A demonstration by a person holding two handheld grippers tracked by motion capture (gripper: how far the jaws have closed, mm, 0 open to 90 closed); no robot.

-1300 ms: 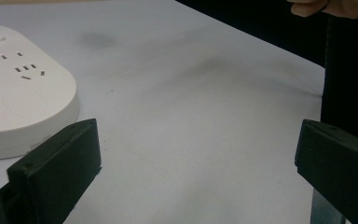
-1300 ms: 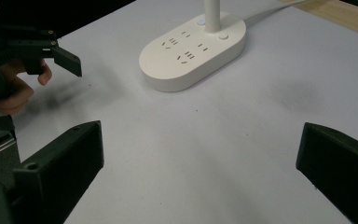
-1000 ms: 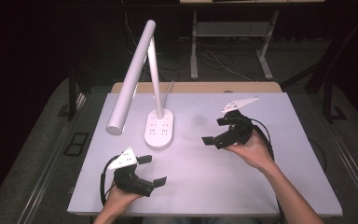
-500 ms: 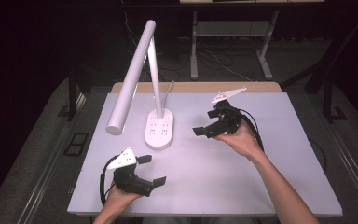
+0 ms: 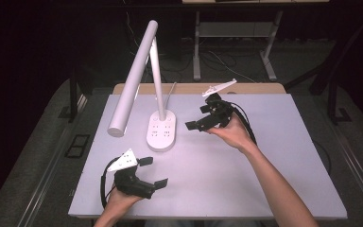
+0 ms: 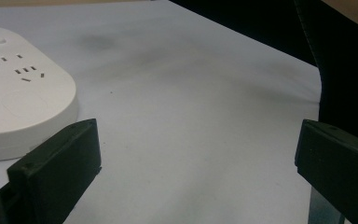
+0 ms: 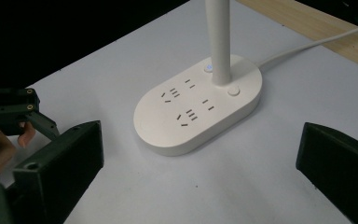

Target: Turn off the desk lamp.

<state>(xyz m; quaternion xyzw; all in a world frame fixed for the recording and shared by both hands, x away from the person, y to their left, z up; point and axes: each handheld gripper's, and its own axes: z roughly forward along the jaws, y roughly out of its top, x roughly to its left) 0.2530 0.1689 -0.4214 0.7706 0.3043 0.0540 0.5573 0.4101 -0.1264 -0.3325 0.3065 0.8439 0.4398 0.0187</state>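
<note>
both hand-held grippers gape empty beside the lamp base (image 5: 161,130).

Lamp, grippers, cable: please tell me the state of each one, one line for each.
Desk lamp: upright on its base, head tilted down to the left; lit or not, cannot tell.
Lamp base: flat on the table, sockets empty.
Lamp cable: runs off the back edge.
Left gripper: open, holds nothing.
Right gripper: open, holds nothing, beside the base.
</note>
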